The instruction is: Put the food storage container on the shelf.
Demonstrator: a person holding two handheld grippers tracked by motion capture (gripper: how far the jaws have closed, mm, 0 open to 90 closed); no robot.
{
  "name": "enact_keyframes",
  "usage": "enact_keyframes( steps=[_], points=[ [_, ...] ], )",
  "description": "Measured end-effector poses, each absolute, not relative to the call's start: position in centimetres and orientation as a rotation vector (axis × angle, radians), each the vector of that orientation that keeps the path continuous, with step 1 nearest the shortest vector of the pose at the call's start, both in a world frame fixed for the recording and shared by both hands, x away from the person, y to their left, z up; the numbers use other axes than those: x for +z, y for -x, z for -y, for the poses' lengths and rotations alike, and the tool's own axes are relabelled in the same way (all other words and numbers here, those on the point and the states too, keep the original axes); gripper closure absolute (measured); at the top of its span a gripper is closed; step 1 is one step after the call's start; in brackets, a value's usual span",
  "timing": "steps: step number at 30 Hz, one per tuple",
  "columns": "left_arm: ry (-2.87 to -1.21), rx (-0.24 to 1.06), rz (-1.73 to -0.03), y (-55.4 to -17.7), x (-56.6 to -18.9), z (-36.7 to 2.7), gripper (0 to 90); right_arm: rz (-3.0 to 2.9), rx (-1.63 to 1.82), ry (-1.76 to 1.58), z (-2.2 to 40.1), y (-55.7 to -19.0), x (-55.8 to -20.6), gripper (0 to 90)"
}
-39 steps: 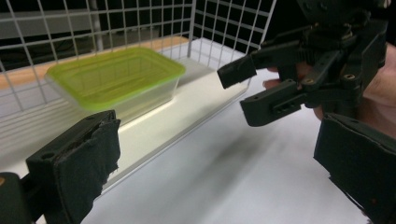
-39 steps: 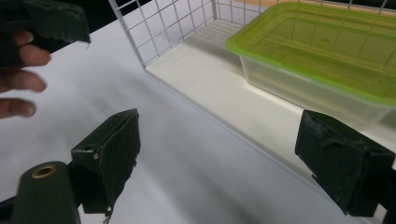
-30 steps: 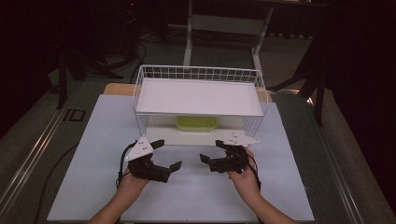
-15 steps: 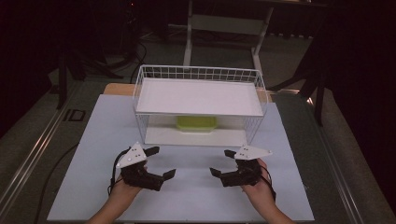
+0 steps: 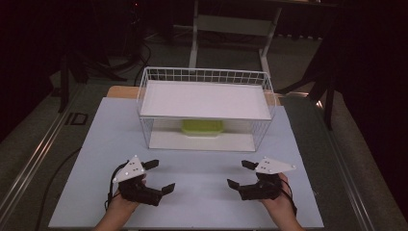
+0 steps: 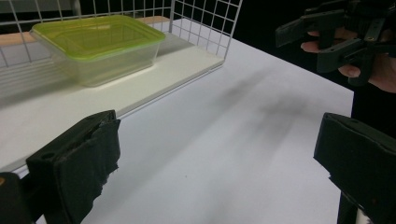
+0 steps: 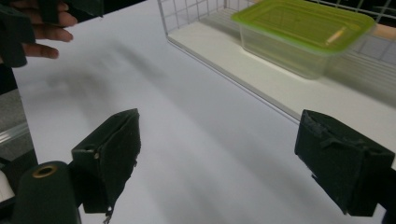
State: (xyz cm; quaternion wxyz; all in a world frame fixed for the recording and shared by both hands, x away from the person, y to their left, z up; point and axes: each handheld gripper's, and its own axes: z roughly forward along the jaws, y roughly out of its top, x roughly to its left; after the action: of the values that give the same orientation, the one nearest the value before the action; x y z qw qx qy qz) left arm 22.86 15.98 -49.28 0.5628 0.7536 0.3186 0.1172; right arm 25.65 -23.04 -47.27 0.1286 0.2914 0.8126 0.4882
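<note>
- White wire-mesh rack [image 5: 207,77] stands at the far middle of the pale sheet-covered table [image 5: 202,192]; its upper level carries a flat white board [image 5: 207,98], and a second white board [image 5: 202,140] forms its lower level.
- Lime-green-lidded clear plastic rectangular container [image 5: 202,127] sits on the lower board, under the upper board, toward the back of the rack.
- High view: the container appears as a partly hidden green strip. The left gripper view shows its full translucent body and green lid [image 6: 98,44]; the right gripper view shows the same container [image 7: 306,35] with a small light streak on the lid.
- High view: both grippers sit near the front edge of the table, well apart from each other and from the rack, each topped by a grey three-cornered plate.
- Left gripper [image 5: 156,175]: held by the person's left hand [image 5: 122,204]; jaws spread wide, pointing toward the table's centre, gripping nothing. In the left gripper view [image 6: 215,163] bare table surface lies between the two black jaws, and the rack's front edge runs behind the left-hand jaw.
- Right gripper [image 5: 240,174]: held by the person's right hand [image 5: 279,202]; jaws spread wide, gripping nothing. In the right gripper view [image 7: 217,158] bare table surface lies between the jaws.
- Left gripper view also shows the right gripper at upper right [image 6: 303,44], jaws apart, with fingers [image 6: 315,46] wrapped around it.
- Right gripper view shows fingers [image 7: 46,35] of the other hand at upper left.
</note>
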Motion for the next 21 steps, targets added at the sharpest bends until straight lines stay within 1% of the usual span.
enact_keyframes(
  steps=[7, 15, 21],
  points=[
    [-1.773, 0.279, -0.766, -22.6, -50.2, -16.4, 1.2, -2.362, 1.442, -0.892, 24.4, -25.4, -47.8, 14.4],
    [-1.774, 0.291, -0.756, -22.4, -50.6, -16.5, 1.2, -2.395, 1.423, -0.861, 26.2, -24.8, -48.2, 14.4],
    [-1.761, 0.281, -0.751, -22.6, -50.7, -16.4, 1.2, -2.392, 1.460, -0.879, 27.8, -24.7, -49.3, 14.7]
  ],
)
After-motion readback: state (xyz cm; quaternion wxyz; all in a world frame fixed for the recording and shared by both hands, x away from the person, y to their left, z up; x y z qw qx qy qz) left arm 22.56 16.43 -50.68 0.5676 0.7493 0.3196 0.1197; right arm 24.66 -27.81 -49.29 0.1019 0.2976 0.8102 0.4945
